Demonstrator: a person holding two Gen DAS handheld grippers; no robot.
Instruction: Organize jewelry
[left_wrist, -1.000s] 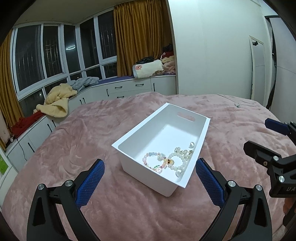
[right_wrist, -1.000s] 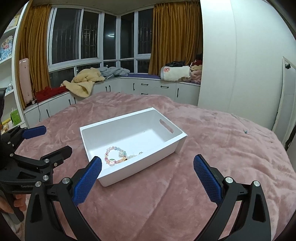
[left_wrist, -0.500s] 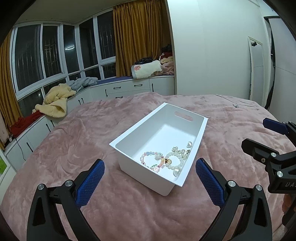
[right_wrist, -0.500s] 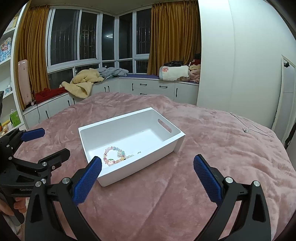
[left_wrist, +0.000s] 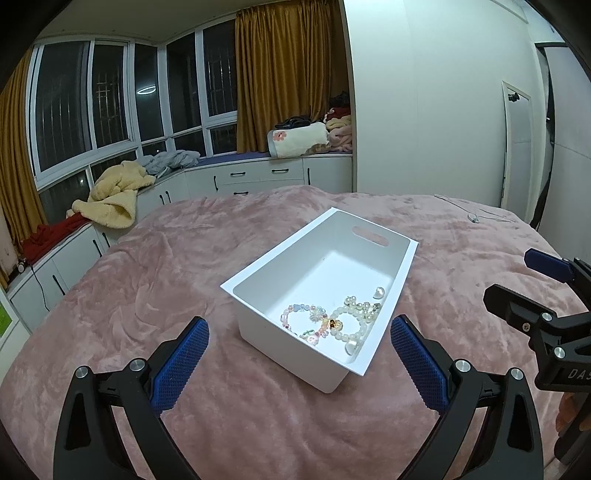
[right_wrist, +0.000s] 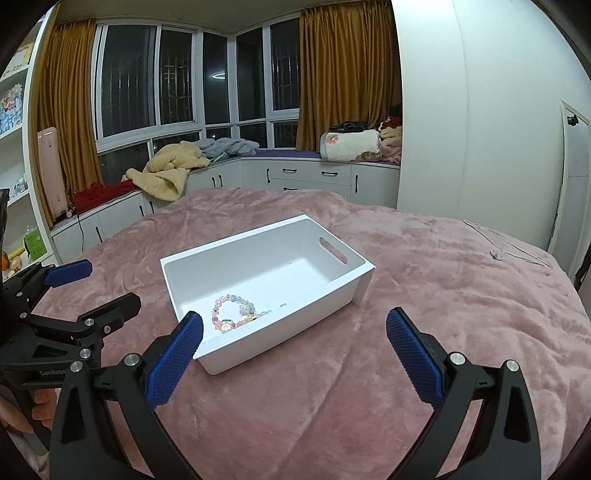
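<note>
Both grippers, left and right, spread wide, bracelets in white bin just ahead.

we count one white bin on one pink blanket, holding two bracelets, one pastel and one pearl. we also see two loose pearl pieces and two grippers, the left gripper and the right gripper.

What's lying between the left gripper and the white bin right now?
Only bare pink blanket, as the left wrist view shows. The left gripper hangs open short of the white bin, with nothing lying on that stretch.
</note>
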